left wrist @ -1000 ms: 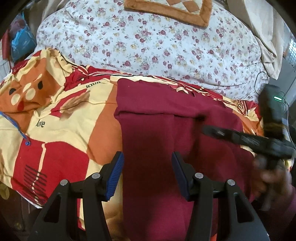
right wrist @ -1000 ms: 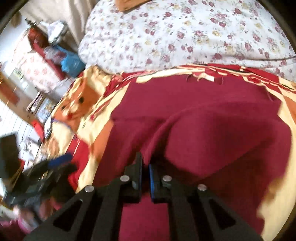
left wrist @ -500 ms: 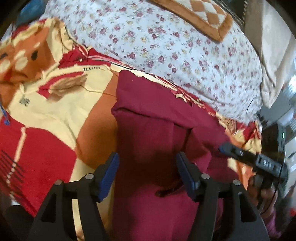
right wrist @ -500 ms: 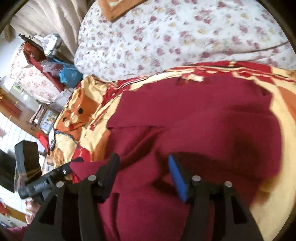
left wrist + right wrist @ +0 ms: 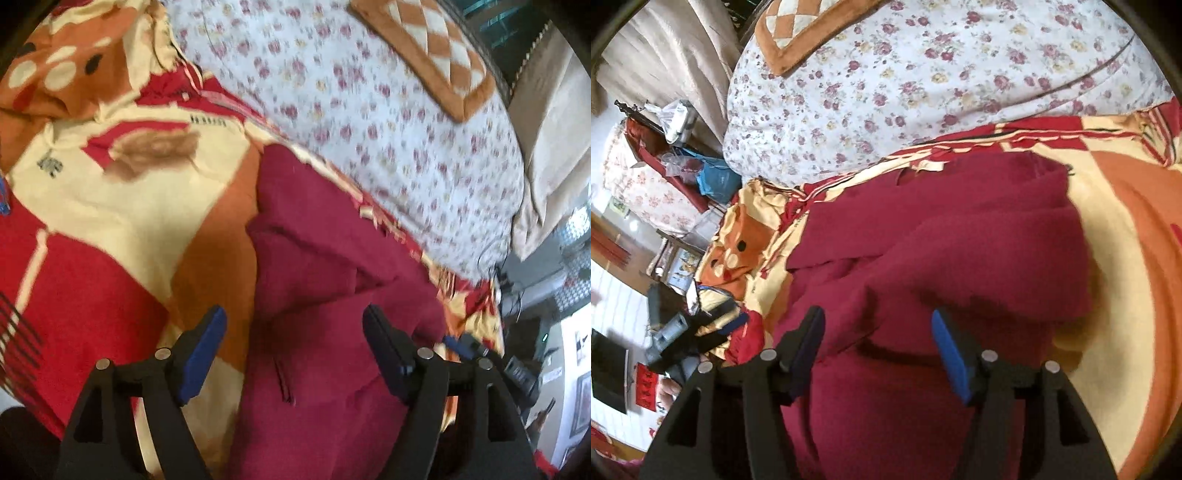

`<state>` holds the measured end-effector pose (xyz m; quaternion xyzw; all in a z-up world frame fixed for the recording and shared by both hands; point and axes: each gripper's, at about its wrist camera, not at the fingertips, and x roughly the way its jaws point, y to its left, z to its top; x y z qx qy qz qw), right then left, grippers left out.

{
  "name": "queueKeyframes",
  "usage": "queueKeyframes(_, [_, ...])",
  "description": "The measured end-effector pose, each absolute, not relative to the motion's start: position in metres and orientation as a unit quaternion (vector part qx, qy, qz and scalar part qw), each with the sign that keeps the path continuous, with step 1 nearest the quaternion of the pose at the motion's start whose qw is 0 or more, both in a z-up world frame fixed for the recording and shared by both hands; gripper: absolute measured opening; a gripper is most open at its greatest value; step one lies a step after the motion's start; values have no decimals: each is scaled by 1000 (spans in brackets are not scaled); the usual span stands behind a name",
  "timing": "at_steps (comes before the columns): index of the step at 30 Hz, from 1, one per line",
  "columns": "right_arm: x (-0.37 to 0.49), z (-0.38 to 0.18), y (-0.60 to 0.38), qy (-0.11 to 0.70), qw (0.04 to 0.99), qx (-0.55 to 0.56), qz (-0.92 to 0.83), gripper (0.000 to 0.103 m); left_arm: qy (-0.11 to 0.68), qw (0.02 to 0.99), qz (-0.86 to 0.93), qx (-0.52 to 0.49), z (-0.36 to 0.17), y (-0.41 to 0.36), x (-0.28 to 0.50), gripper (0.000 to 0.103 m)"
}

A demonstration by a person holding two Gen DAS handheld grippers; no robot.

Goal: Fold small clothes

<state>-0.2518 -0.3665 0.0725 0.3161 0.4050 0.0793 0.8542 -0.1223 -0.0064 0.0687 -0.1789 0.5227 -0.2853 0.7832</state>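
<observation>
A dark red garment (image 5: 325,258) lies folded over itself on a red, cream and orange blanket (image 5: 110,206). My left gripper (image 5: 293,314) hovers over the garment's left edge, its jaws opening; the cloth lies below the blue pads (image 5: 207,343), not pinched. In the right wrist view, the same garment (image 5: 960,240) fills the middle. My right gripper (image 5: 877,315) stands open just above its bunched fold, gripping nothing. The other gripper shows in each view: the right gripper (image 5: 480,354) at the garment's right edge, the left gripper (image 5: 683,332) at the far left.
A bulky floral quilt (image 5: 369,110) rises behind the blanket, with a brown checked cushion (image 5: 424,55) on top. Bags and clutter (image 5: 701,173) sit beyond the bed's left side in the right wrist view. The blanket (image 5: 1126,240) lies bare to the right of the garment.
My right gripper went from shut on a garment fold to open, and the fold dropped onto the cloth. My left gripper's jaws widened, and it rolled and shifted over the garment's left edge.
</observation>
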Motion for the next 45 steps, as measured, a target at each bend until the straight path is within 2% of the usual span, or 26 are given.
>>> queueKeyframes(4, [-252, 74, -358, 410, 859, 297, 78, 63, 542, 786, -277, -112, 53, -36, -139, 67])
queueKeyframes(5, [-252, 75, -359, 410, 859, 298, 76, 63, 545, 787, -273, -93, 50, -43, -143, 60])
queueKeyframes(6, [-253, 75, -361, 408, 858, 303, 73, 63, 545, 789, -273, -75, 47, -49, -148, 45])
queueKeyframes(7, [-255, 74, -364, 407, 857, 309, 70, 63, 546, 790, -274, -54, 44, -57, -153, 37])
queueKeyframes(9, [-260, 75, -369, 404, 856, 315, 67, 63, 537, 798, -275, -20, 44, -68, -162, 12])
queueKeyframes(12, [-269, 80, -379, 393, 865, 307, 51, 64, 509, 815, -278, -12, 63, -67, -163, 3])
queueKeyframes(16, [-279, 87, -399, 382, 883, 271, -5, 73, 458, 836, -297, -49, 117, -59, -148, 2])
queueKeyframes(20, [-280, 78, -415, 395, 885, 239, -62, 74, 426, 843, -324, -60, 164, -73, -130, 1])
queueKeyframes(24, [-263, 56, -415, 452, 866, 195, -86, 74, 399, 850, -343, -35, 199, -106, -115, 1])
queueKeyframes(33, [-253, 59, -473, 378, 856, 337, -101, 76, 349, 842, -411, 12, 276, -164, -131, 1])
queueKeyframes(38, [-229, 51, -508, 372, 825, 412, -107, 77, 304, 855, -419, 38, 321, -180, -145, 2])
queueKeyframes(42, [-192, 25, -522, 393, 787, 471, -74, 78, 294, 861, -412, 60, 331, -190, -148, 2])
queueKeyframes(43, [-183, 18, -524, 397, 779, 481, -65, 77, 293, 862, -409, 65, 331, -192, -148, 2])
queueKeyframes(44, [-176, 12, -524, 394, 777, 488, -54, 72, 292, 863, -406, 70, 329, -192, -148, 2])
queueKeyframes(45, [-172, 10, -522, 389, 782, 485, -44, 63, 291, 864, -404, 72, 327, -192, -147, 2])
